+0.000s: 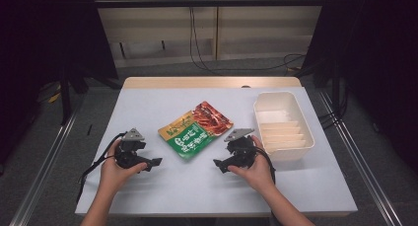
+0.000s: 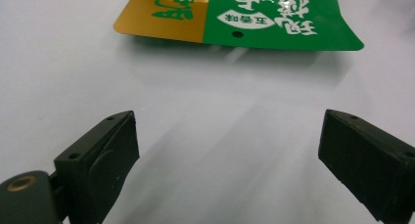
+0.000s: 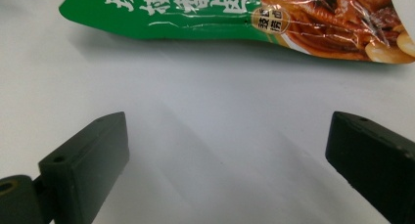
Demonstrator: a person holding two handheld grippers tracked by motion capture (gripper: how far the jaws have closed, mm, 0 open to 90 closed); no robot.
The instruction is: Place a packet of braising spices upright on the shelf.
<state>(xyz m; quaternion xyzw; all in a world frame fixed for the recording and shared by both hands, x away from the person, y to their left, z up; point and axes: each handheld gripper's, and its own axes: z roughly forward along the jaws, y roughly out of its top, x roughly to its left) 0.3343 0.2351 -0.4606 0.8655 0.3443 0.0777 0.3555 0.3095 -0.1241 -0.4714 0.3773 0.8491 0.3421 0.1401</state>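
I have both tongs, left [image 1: 154,163] and right [image 1: 218,164], gaping wide and empty, resting low on the desk [image 1: 148,102] on either side of the snack pouch [image 1: 195,129], which lies flat mid-desk, well left of the white bin [image 1: 283,125]. It looks light, floppy and slick, so I'd pinch a sealed edge. The desk is smooth and pale; dark curtains flank the room.

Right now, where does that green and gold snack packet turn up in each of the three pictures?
High view: the snack packet lies mid-table, between the two tools, left of the white bin.
Left gripper view: its gold and green end runs along the top edge, ahead of the open jaws.
Right gripper view: top edge again, green at left, food photo at right.
Shared landmark: the packet's green panel with white lettering.
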